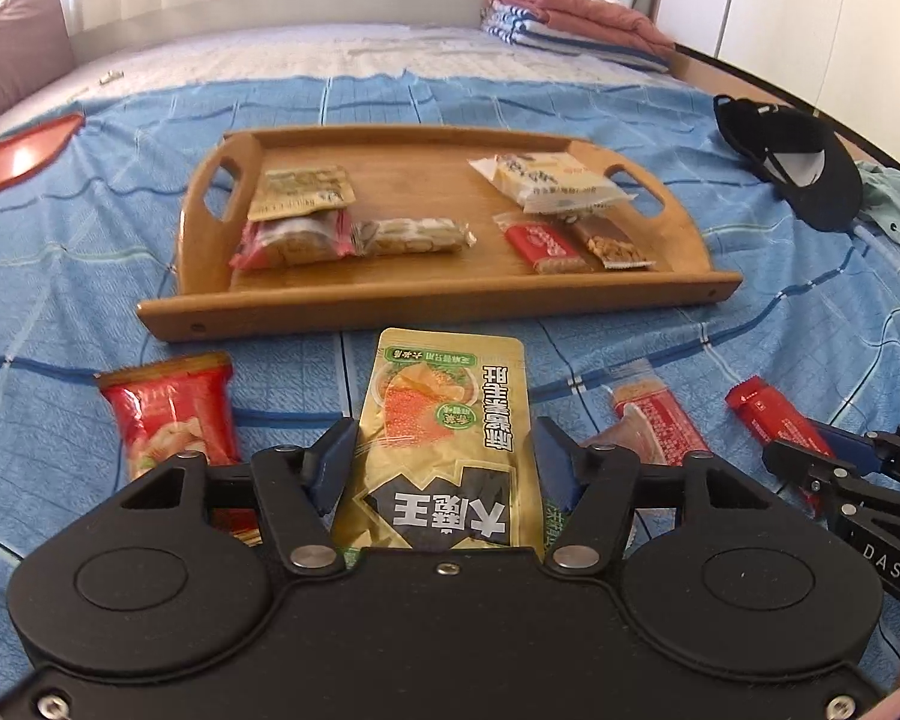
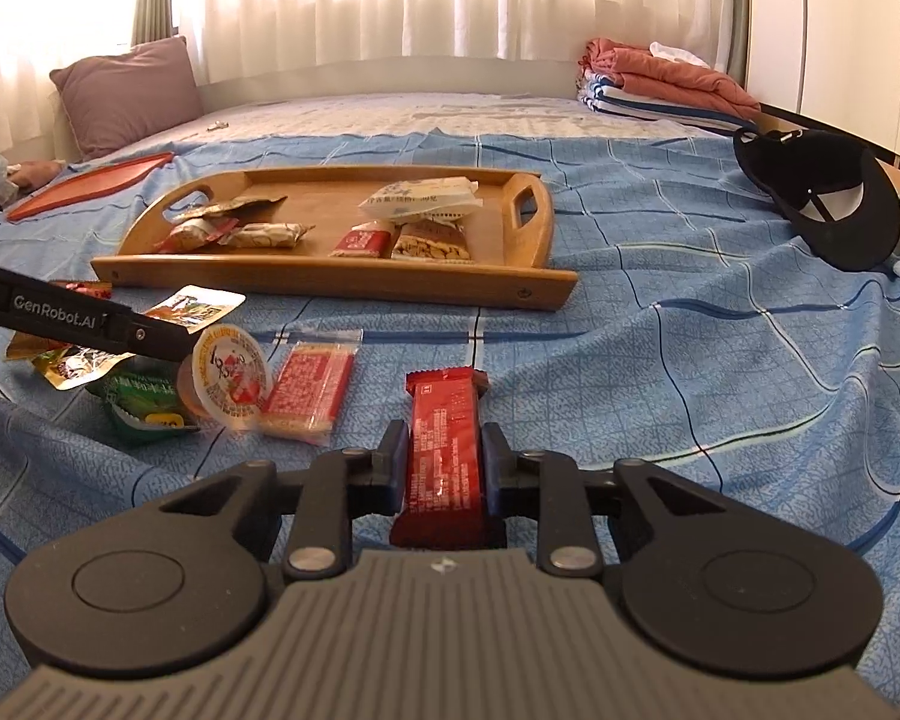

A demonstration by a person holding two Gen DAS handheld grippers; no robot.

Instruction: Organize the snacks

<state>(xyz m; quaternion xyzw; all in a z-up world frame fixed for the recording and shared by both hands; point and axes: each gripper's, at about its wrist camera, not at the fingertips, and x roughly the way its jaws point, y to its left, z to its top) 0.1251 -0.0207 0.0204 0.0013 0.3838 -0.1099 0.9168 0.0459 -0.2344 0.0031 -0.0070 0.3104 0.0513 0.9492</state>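
Observation:
A wooden tray (image 1: 426,303) lies on the blue bedsheet and holds several snack packets; it also shows in the right wrist view (image 2: 330,282). My left gripper (image 1: 444,462) is shut on a gold snack pouch (image 1: 444,414), held just in front of the tray's near edge. My right gripper (image 2: 444,462) is shut on a red snack bar (image 2: 444,438) low over the sheet. The right gripper and its red bar (image 1: 774,420) show at the right of the left wrist view. The left gripper's arm (image 2: 78,324) shows at the left of the right wrist view.
Loose snacks lie on the sheet: a red bag (image 1: 171,414), a red-label clear packet (image 2: 309,390), a jelly cup (image 2: 231,375), a green packet (image 2: 144,405). A black cap (image 2: 822,198), folded blankets (image 2: 660,84), a red lid (image 2: 90,183) and a pillow (image 2: 126,96) lie around.

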